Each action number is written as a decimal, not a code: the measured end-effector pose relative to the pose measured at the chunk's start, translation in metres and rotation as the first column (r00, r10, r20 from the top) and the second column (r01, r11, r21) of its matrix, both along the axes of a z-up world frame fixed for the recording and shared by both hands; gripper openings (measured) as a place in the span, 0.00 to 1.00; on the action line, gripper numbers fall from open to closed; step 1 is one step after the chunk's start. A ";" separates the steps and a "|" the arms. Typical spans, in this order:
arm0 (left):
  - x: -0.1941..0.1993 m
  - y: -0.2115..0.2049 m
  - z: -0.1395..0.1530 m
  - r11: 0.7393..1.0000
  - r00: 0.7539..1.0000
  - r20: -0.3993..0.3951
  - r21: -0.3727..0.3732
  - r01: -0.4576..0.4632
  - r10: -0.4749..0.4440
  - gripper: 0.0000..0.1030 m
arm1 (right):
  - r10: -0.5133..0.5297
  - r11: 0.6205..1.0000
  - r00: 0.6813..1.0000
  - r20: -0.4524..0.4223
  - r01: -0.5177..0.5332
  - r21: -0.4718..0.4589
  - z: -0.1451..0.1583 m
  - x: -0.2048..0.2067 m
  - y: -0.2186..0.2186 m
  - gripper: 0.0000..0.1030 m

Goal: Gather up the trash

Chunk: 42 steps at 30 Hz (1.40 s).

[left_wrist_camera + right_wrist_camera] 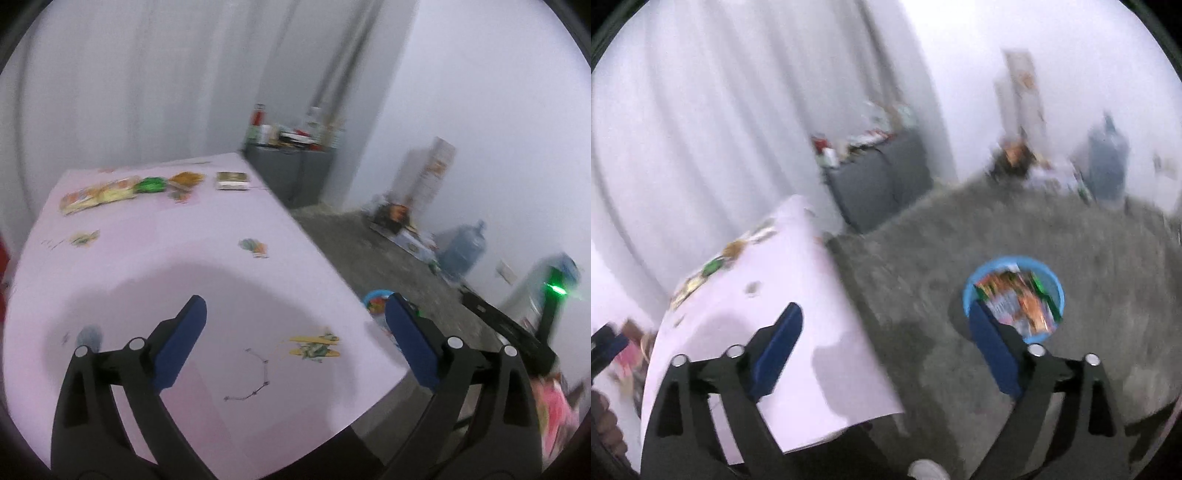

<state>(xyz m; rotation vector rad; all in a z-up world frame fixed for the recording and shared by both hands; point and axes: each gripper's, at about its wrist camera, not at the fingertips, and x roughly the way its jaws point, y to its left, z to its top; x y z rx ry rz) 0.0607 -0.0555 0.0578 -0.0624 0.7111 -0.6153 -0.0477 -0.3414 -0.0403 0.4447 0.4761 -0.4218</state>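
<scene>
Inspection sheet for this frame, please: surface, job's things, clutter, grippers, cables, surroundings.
Surface: pale pink table, printed with small motifs.
Job's things: wrappers and small box along its far edge; blue bin on the floor holds wrappers.
Clutter: nothing else seen on the table.
Grippers: left gripper and right gripper open, empty.
Cables: nothing seen.
Surroundings: grey cabinet, water jug, white curtain.

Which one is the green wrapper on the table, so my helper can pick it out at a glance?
Start at the pink table and look to its far edge by the curtain, where a row of wrappers lies. The green wrapper sits mid-row, between a long yellow packet on the left and an orange wrapper on the right. It is the only bright green piece there.
</scene>
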 end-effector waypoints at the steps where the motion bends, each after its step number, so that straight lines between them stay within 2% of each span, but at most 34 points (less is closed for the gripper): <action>1: -0.003 0.004 0.000 0.999 0.999 -0.004 0.013 -0.051 0.051 0.91 | 0.027 1.000 1.000 0.000 -0.027 0.007 0.006 0.001 0.018 0.94; 4: -0.016 0.014 -0.003 0.985 0.986 -0.004 0.057 -0.164 0.165 0.91 | 0.102 0.995 0.994 -0.042 -0.101 0.027 0.004 0.003 0.058 0.94; 7: -0.031 0.019 -0.011 0.960 0.969 0.028 0.133 -0.247 0.246 0.92 | 0.134 0.990 0.986 -0.096 -0.138 -0.041 0.000 0.000 0.085 0.94; 10: -0.042 0.023 -0.018 0.943 0.957 0.021 0.169 -0.288 0.288 0.92 | 0.134 0.984 0.979 -0.152 -0.150 -0.096 -0.002 -0.002 0.105 0.94; 12: -0.046 0.025 -0.021 0.935 0.953 0.014 0.189 -0.300 0.303 0.92 | 0.145 0.982 0.973 -0.179 -0.163 -0.092 -0.006 -0.001 0.110 0.94; 15: -0.054 0.025 -0.026 0.908 0.938 0.033 0.239 -0.343 0.346 0.92 | 0.168 0.974 0.963 -0.213 -0.195 -0.112 -0.013 0.002 0.112 0.94; 19: -0.058 0.025 -0.032 0.897 0.941 0.011 0.299 -0.326 0.339 0.92 | 0.251 0.943 0.924 -0.289 -0.301 -0.141 -0.018 0.006 0.118 0.94; 22: -0.061 0.023 -0.037 0.887 0.934 -0.002 0.314 -0.338 0.357 0.92 | 0.248 0.937 0.905 -0.346 -0.314 -0.150 -0.023 0.007 0.118 0.94; 28: -0.070 0.012 -0.047 0.892 0.939 -0.040 0.329 -0.311 0.342 0.91 | 0.213 0.944 0.901 -0.378 -0.290 -0.159 -0.026 -0.004 0.103 0.94; 33: -0.078 -0.003 -0.047 0.888 0.949 -0.012 0.357 -0.289 0.314 0.91 | 0.208 0.947 0.903 -0.376 -0.282 -0.153 -0.026 -0.007 0.097 0.94; 42: -0.072 -0.002 -0.044 0.880 0.932 -0.024 0.339 -0.332 0.361 0.91 | 0.200 0.951 0.903 -0.381 -0.273 -0.147 -0.026 -0.006 0.094 0.94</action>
